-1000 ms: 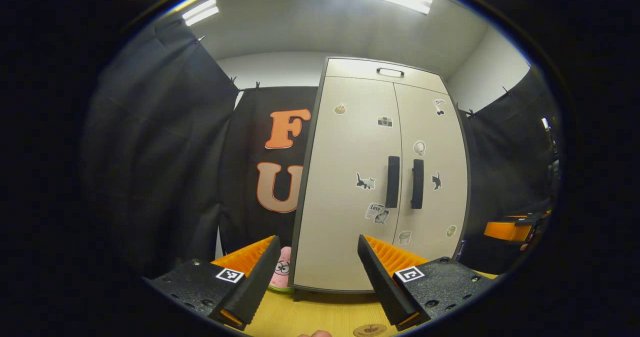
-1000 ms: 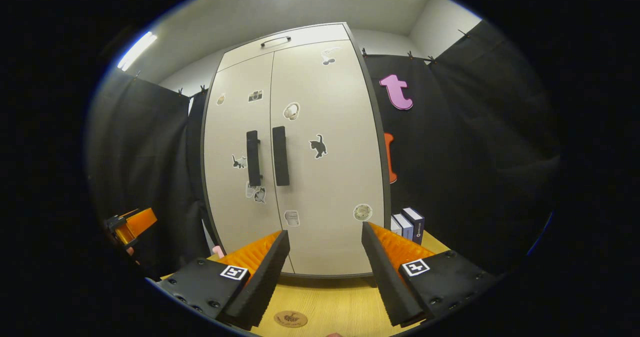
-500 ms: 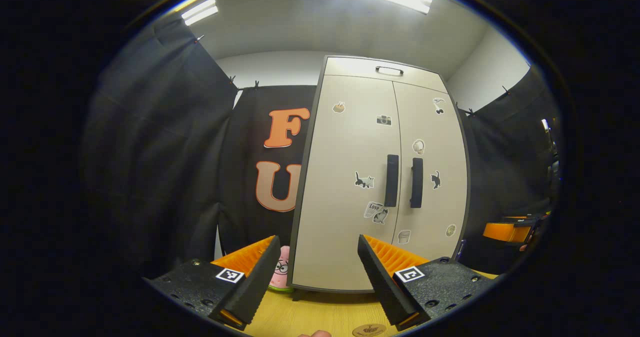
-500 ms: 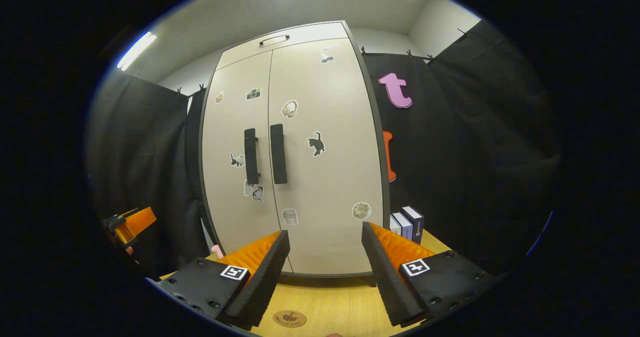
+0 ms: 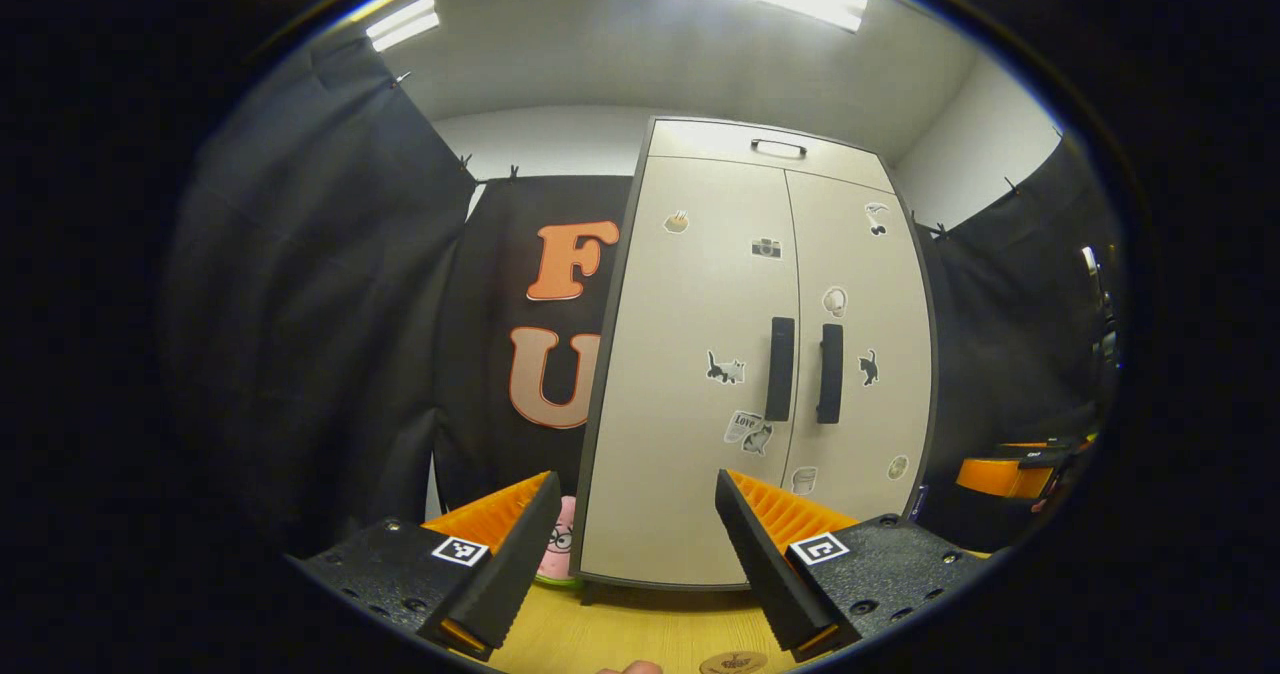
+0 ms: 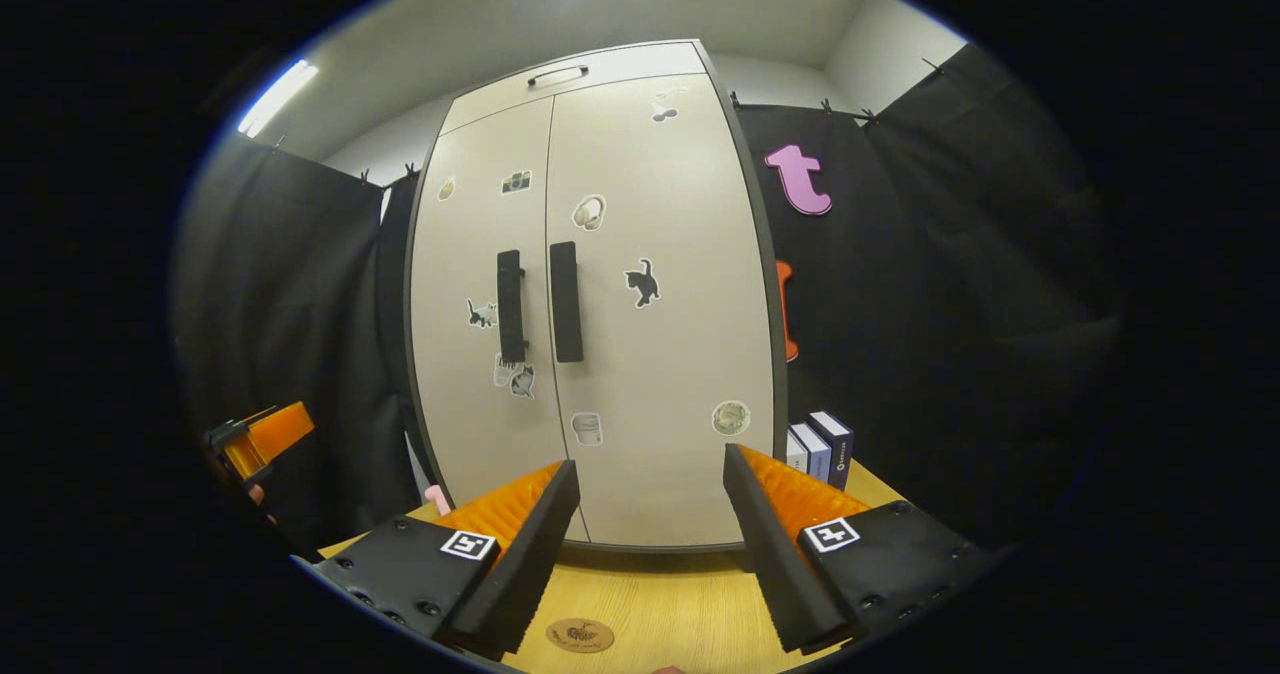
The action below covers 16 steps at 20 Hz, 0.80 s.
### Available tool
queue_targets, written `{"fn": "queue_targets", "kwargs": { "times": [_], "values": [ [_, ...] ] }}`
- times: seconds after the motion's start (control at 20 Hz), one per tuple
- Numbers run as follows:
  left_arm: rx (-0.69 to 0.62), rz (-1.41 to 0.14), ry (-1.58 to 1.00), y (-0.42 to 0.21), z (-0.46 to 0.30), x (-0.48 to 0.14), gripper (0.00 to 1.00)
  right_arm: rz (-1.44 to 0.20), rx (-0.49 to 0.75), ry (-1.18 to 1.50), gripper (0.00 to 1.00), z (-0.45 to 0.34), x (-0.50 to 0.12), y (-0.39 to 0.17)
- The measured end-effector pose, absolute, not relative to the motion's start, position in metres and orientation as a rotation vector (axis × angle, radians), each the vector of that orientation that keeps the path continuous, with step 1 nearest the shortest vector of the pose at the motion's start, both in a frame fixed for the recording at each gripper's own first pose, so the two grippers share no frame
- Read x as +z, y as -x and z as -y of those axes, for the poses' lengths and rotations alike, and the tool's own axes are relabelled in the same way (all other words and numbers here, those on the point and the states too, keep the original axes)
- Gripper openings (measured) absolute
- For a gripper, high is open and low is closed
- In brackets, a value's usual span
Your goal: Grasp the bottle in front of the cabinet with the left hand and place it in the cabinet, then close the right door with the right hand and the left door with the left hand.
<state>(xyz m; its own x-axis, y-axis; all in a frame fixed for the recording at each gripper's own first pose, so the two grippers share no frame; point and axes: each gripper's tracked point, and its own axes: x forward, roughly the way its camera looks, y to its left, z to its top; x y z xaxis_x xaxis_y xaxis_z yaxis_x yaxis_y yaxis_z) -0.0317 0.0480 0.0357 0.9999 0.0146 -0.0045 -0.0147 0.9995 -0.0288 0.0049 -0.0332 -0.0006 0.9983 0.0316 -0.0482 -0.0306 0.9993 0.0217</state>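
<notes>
In the left gripper view we hold the left gripper (image 5: 632,554) with its fingers spread wide and nothing between them, low over the yellow wooden table (image 5: 640,629). The cabinet (image 5: 760,354) stands upright at about one o'clock from our fingers, resting on the table. Its left door (image 5: 700,374) and right door (image 5: 860,354) both lie flush and closed, each with a dark vertical handle beside the centre seam and small stickers scattered over the fronts. We cannot see the bottle; with the doors closed, we cannot tell where it sits. A pink plush toy (image 5: 560,544) peeks out at eleven o'clock, just beside the cabinet's left corner and partly behind our left finger. At three o'clock, well apart, the right gripper (image 5: 1015,469) shows at the edge, too small for us to judge its jaws there.

In the right gripper view our right gripper (image 6: 650,544) is likewise spread open and empty above the table. The cabinet rises at twelve o'clock, doors closed. A few upright boxes (image 6: 822,444) stand at two o'clock, just beside the cabinet's right side. A round sticker (image 6: 580,635) lies on the table at six o'clock, and the left gripper appears at nine o'clock.
</notes>
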Motion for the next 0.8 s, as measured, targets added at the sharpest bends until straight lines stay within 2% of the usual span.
{"fn": "queue_targets", "kwargs": {
  "times": [0.8],
  "values": [
    [0.018,0.002,0.051,0.0331,-0.0505,0.0375,0.94,-0.042,0.035,-0.012,0.95,0.0299,0.0028,-0.004]
  ]
}}
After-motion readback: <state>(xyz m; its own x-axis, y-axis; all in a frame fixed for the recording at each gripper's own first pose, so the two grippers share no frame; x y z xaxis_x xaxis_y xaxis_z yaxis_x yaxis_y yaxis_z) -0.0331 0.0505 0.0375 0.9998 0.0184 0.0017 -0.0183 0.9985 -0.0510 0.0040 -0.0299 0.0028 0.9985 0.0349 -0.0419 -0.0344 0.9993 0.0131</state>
